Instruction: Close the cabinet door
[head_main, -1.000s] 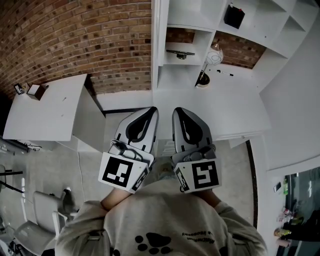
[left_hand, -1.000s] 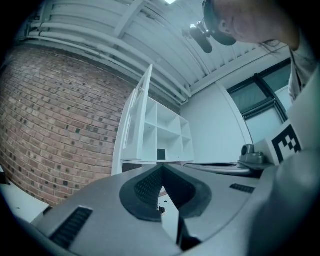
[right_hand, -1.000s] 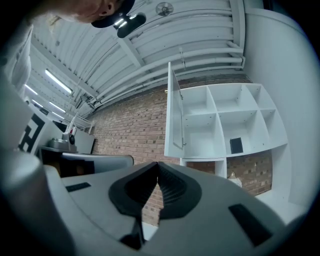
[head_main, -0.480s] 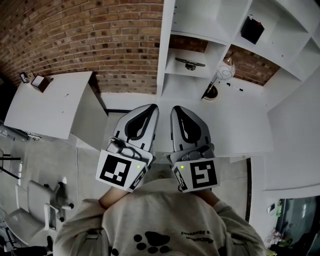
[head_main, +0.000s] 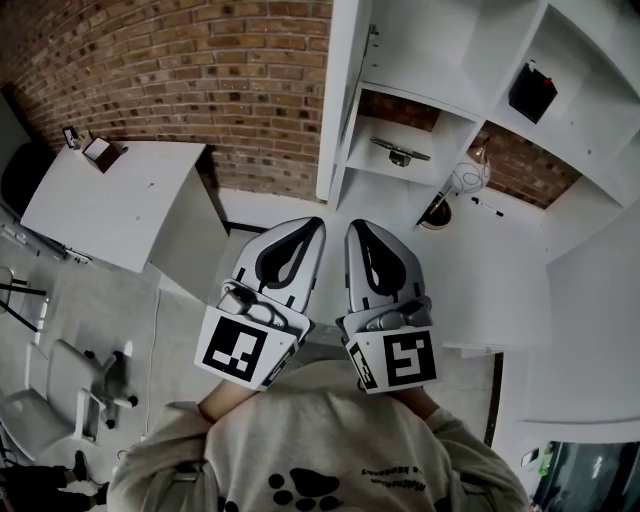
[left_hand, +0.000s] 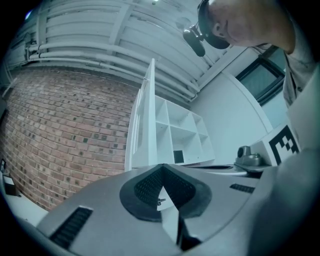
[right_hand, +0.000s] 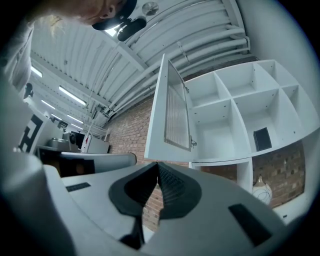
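1. Left gripper (head_main: 312, 226) is riding level and pointing forward. Its jaws are pressing together at the tips and holding nothing. The left gripper view shows the same thing, with the pads meeting and empty (left_hand: 161, 165).
2. Cabinet door (head_main: 340, 100) is standing ahead of and above both sets of jaw tips, well apart from them. In the head view it is lining up almost with the gap between the two grippers. It is swinging out edge-on from the left side of the white cabinet (head_main: 455, 55).
3. Right gripper (head_main: 355, 226) is travelling just beside the left one, parallel to it. Its jaws are fully closed and are also gripping nothing (right_hand: 157, 163).
4. Step in hand, by judgement: the person is approaching. Neither gripper is touching the door, and the door is not yet closed.
5. The next move is probably calling for one closed gripper to rise and reach the door's outer face near its free edge, left of the jaws' present line. It would then be pushing rightward toward the shelves. No grasp seems needed.
6. The door (right_hand: 161, 125) is looking white, flat and tall. A ribbed panel (right_hand: 176, 117) is showing on its inner face, and a small hinge fitting (right_hand: 190, 143) is sitting at the cabinet side. It is hanging wide open, roughly square to the cabinet front.
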